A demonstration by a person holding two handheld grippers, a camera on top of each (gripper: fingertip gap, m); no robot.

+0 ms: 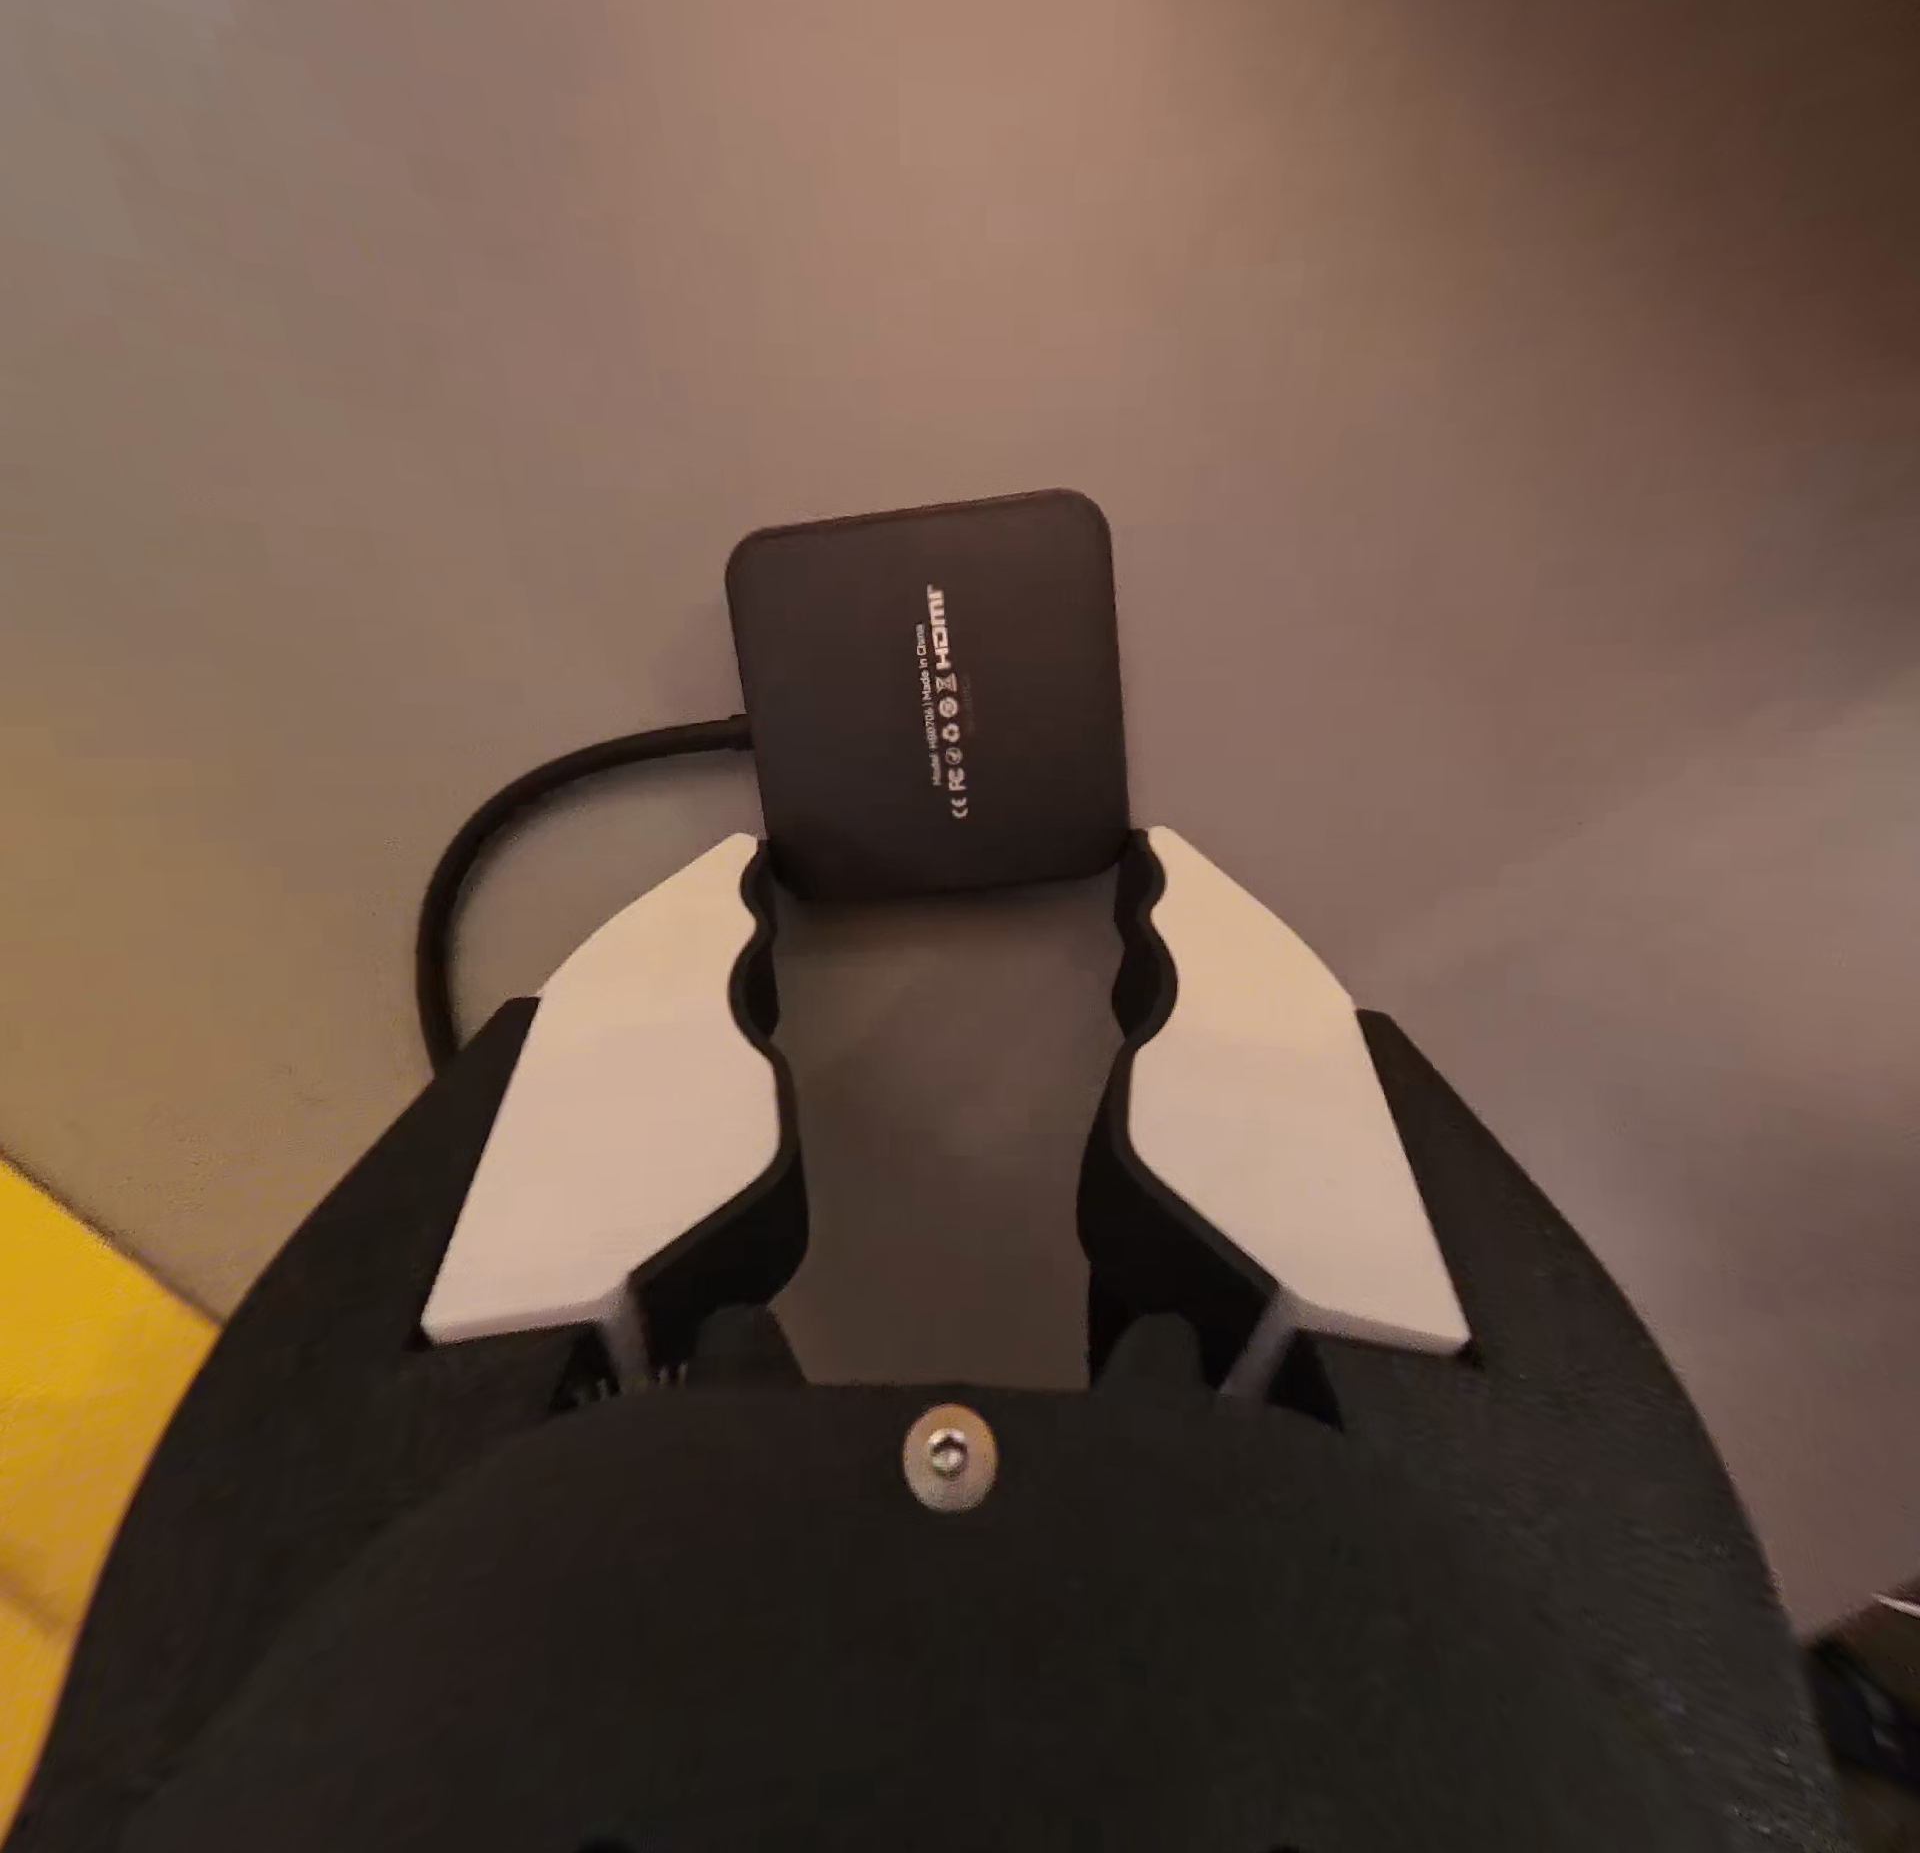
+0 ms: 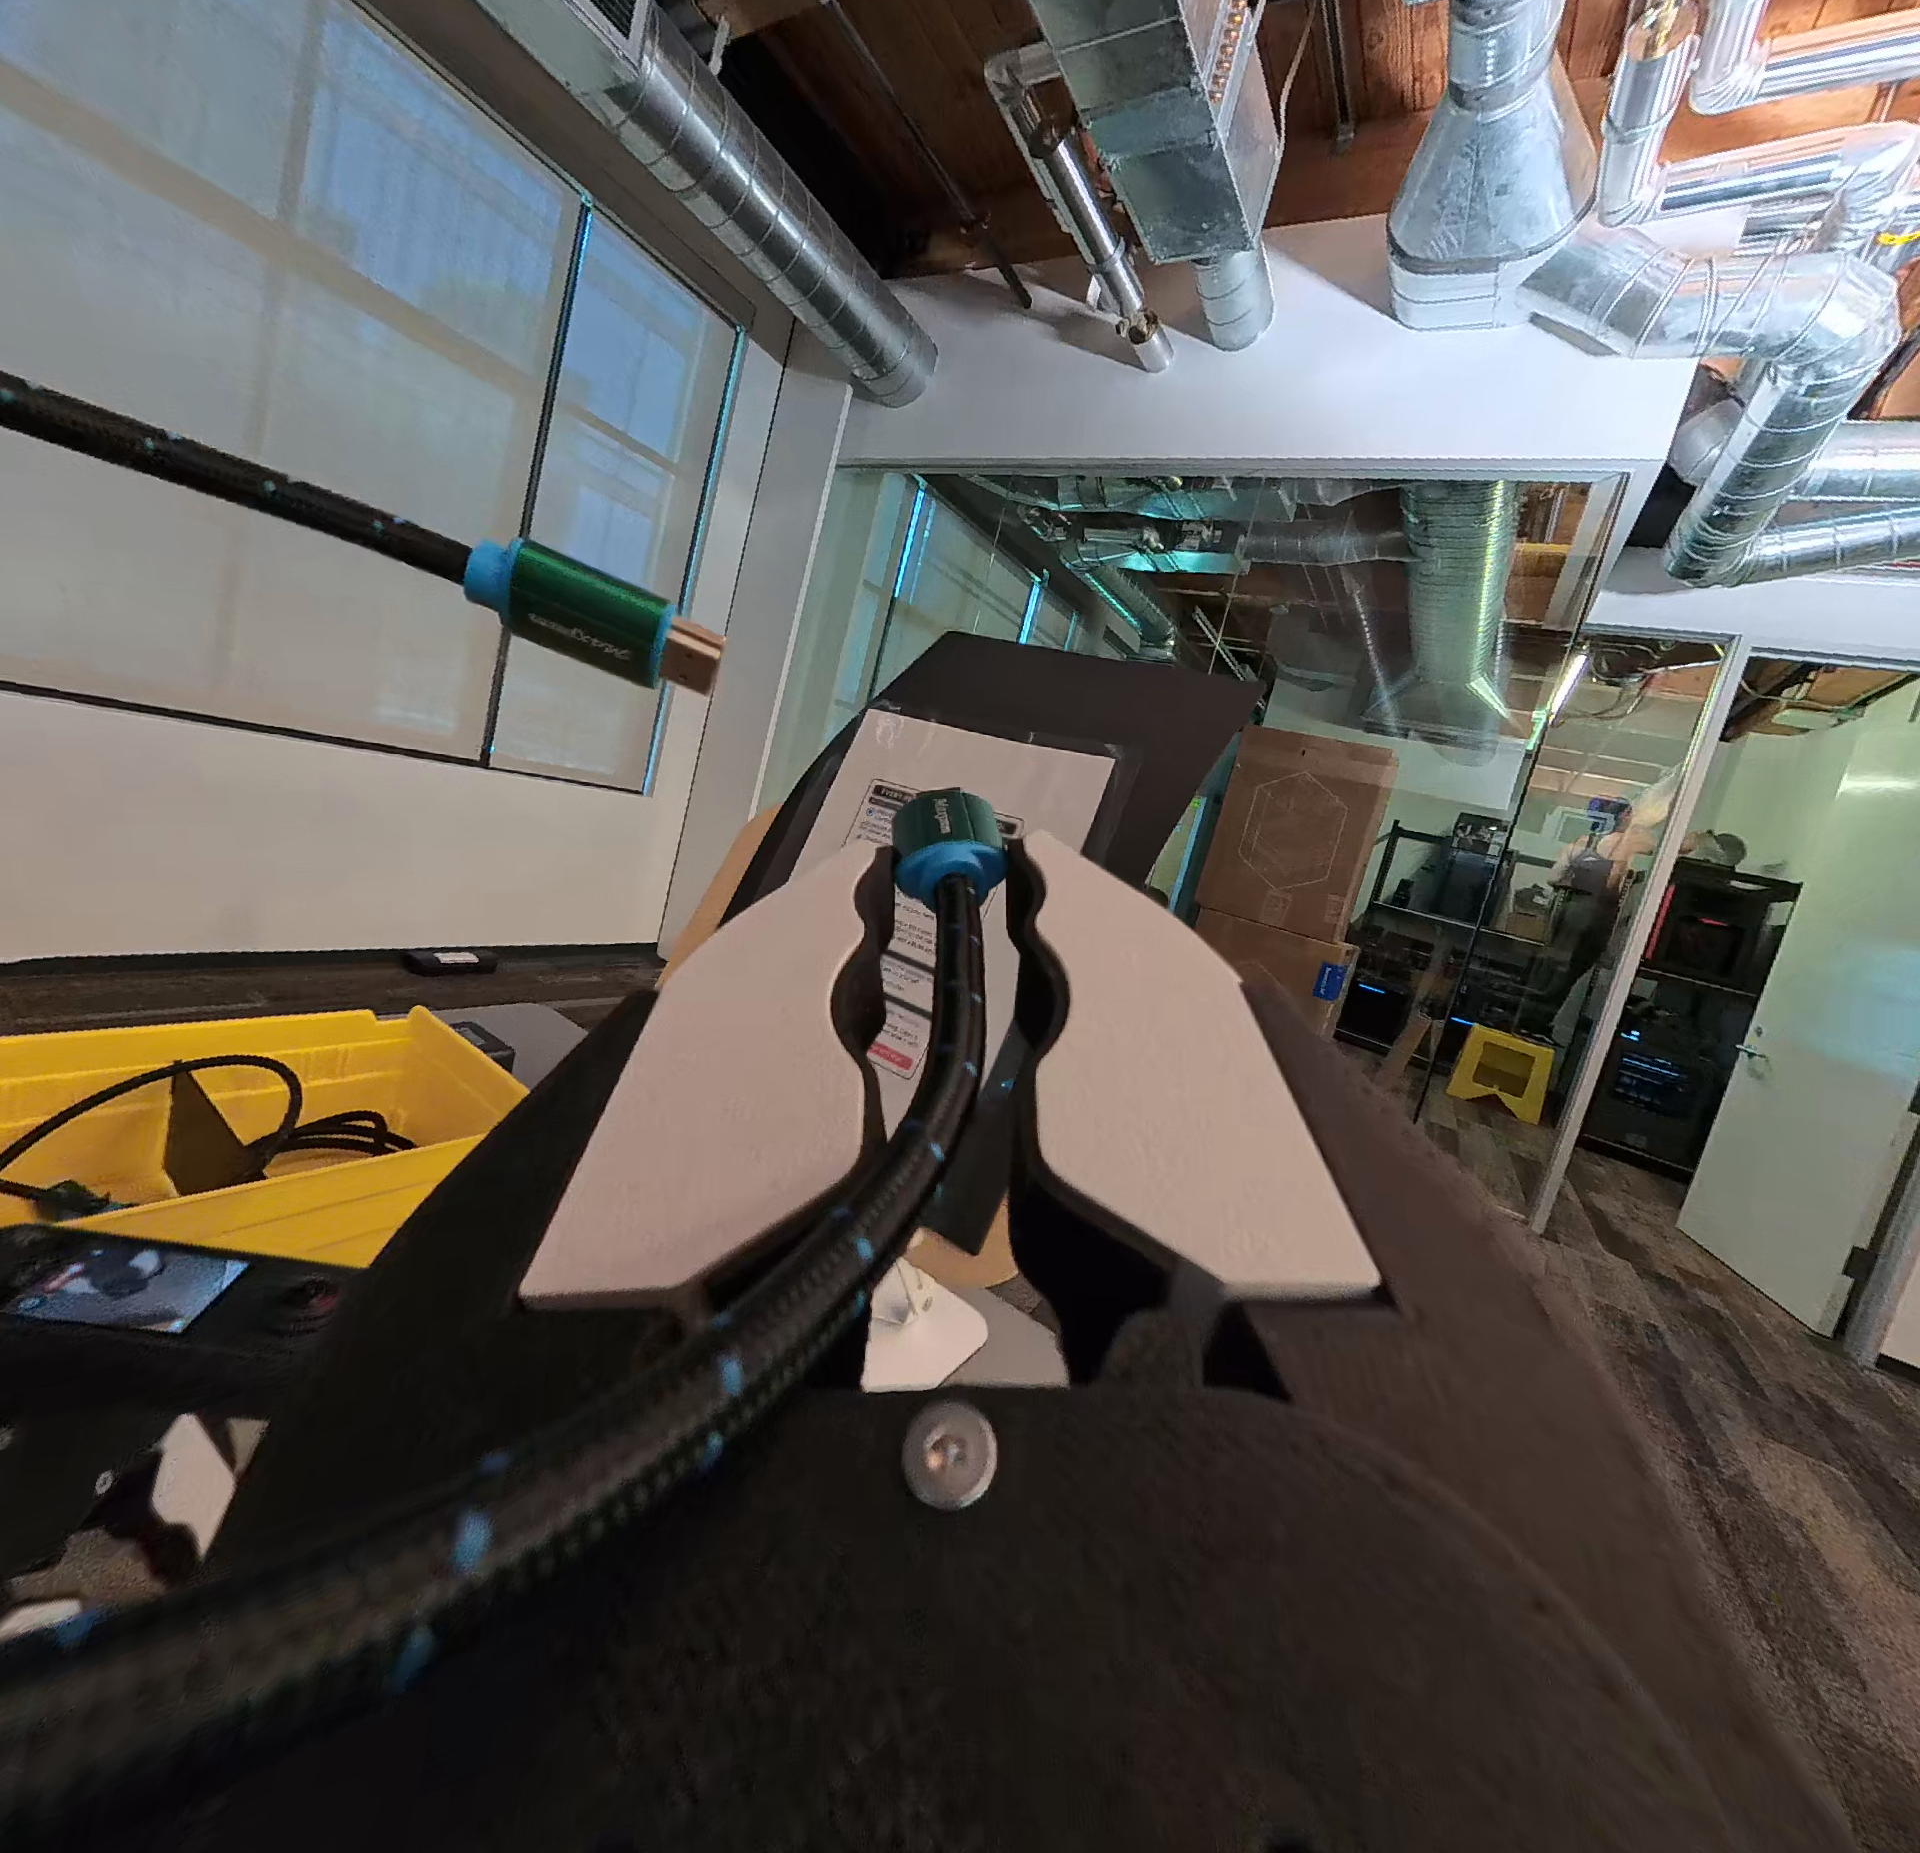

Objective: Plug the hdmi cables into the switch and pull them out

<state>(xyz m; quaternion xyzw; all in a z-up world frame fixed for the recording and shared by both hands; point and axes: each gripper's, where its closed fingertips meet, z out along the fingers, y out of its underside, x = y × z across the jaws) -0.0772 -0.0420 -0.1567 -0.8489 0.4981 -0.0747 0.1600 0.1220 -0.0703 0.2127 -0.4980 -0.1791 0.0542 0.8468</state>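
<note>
Left gripper (image 1: pixel 948 853): clamped on the switch (image 1: pixel 928 686) at its near edge, mid-frame, printed underside facing the camera; a thin lead (image 1: pixel 499 847) exits its left side.
Right gripper (image 2: pixel 951 858): pinching a green plug (image 2: pixel 943 824) at its blue collar, mid-frame; cable (image 2: pixel 914 1128) trails back between the fingers.
Second plug (image 2: pixel 592 614): free, hanging mid-left.
Advice: ports are hidden, so turn the switch's port edge towards the plug, line them up squarely, and push straight while the left holds firm.

switch (image 1: pixel 928 697) ports hidden, braided cable (image 2: pixel 223 473) cut off left, distant shelves (image 2: pixel 1475 951) perhaps blurred
</note>
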